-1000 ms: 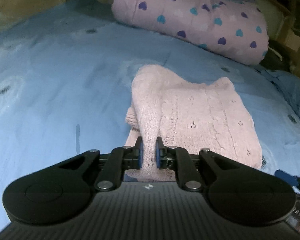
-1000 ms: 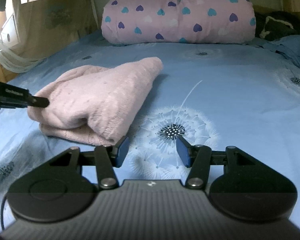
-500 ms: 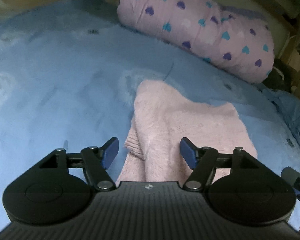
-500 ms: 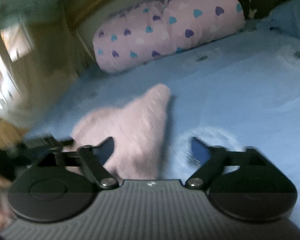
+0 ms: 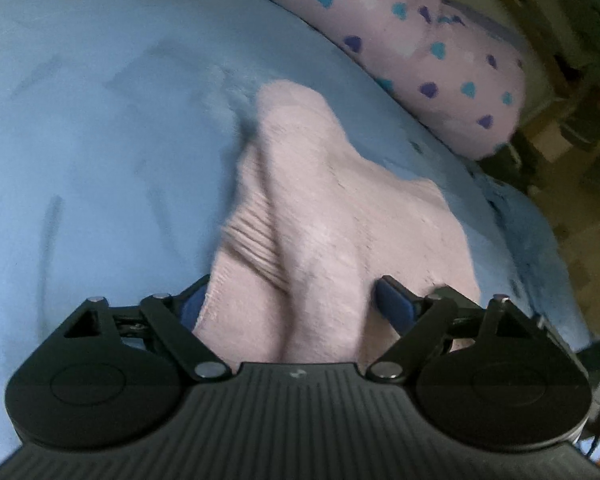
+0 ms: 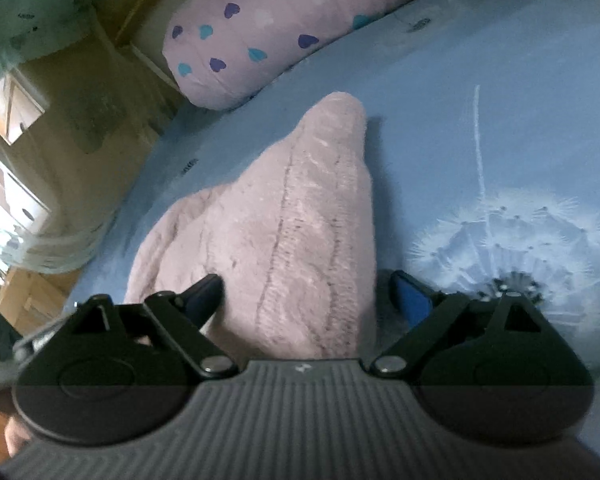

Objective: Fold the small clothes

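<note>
On the blue bed sheet, in front of the heart-print pillow, the pink knitted garment is seen already folded into a thick bundle, so the folding seems mostly done. The left gripper and right gripper are both held apart around its near edge, nothing is clamped

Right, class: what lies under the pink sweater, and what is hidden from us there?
The pink sweater lies on a blue bedsheet printed with dandelions. The sheet shows all around it. Whatever lies directly beneath the folded layers, including any tucked sleeve, is covered and cannot be seen.
</note>
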Demonstrator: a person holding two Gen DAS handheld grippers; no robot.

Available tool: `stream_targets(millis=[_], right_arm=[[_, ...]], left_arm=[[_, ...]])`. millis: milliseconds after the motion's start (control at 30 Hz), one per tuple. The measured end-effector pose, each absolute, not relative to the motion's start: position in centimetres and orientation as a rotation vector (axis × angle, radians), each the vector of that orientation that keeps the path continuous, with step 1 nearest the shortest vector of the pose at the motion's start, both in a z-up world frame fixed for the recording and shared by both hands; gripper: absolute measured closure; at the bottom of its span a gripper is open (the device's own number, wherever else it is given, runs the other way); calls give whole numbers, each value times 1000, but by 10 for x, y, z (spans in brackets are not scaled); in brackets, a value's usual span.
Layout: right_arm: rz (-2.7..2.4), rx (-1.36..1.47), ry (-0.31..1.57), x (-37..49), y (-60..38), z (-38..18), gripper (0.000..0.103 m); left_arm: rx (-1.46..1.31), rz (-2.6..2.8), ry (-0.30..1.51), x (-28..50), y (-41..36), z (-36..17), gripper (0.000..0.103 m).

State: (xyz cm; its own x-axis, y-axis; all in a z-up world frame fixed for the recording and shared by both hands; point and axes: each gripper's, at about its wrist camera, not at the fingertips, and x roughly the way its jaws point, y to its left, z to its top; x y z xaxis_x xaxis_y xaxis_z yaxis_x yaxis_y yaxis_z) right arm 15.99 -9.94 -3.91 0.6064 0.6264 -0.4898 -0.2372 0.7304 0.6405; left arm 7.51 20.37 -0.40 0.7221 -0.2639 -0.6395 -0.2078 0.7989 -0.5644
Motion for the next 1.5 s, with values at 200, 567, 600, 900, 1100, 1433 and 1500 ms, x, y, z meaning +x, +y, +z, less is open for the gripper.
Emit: stream_targets(millis=[200,567,600,900,1100,1433,1500], right_arm=[[551,576,817,157,-90,-30,46],[585,637,843,119,-139,10,54],[583,635,851,113,-146,12,54],[565,641,900,44,-216,21,54],[534,596,906,10,-243,15,54],[469,557,847,-13,-244,-26,39],[471,550,830,-15,-245,-25,38]], left_arm=[[-692,-94,760,71,193,3,54],[-656,-216,840,27,136,29,58],[-651,-226,846,21,127,31,58],[-607,-330,891,-41,60,35,57],[-544,-318,901,-65,36,27,57],[-409,-233,892,-71,30,28,47],[-356,-210,879,-76,25,35,44]])
